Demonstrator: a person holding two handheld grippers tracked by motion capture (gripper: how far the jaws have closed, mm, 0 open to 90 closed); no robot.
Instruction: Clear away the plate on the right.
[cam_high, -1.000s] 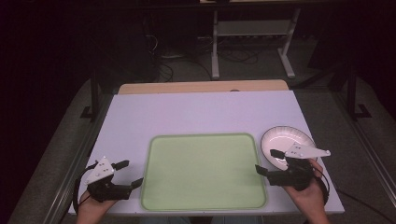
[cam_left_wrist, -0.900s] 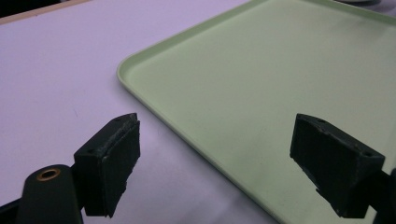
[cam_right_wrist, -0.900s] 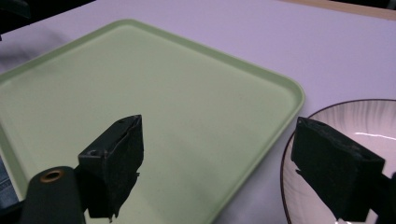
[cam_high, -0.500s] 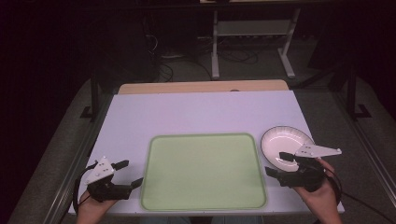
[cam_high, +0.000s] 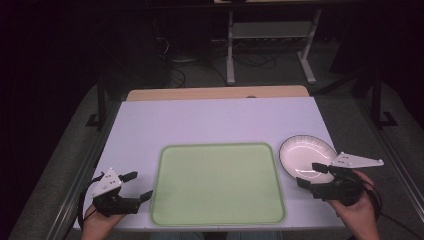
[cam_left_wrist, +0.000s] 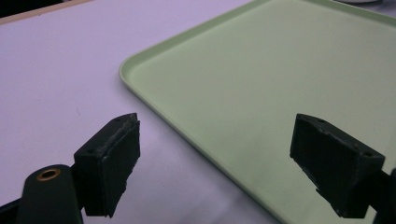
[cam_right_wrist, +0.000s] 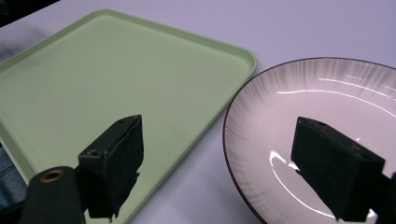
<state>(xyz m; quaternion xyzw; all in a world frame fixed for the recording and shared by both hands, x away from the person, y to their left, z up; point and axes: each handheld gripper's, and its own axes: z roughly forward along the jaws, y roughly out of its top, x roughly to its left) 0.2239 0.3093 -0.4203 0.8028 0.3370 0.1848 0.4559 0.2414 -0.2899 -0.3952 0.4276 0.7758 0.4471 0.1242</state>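
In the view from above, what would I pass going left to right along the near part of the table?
Left tool → green tray → white plate → right tool, reaching over the plate's near edge.

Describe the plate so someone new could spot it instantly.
Start at the big green tray in the middle of the pale table. Just off its right edge, touching nothing, sits the plate, with the right tongs open at its near rim. It's the one round thing here: white, glossy, thin dark rim.
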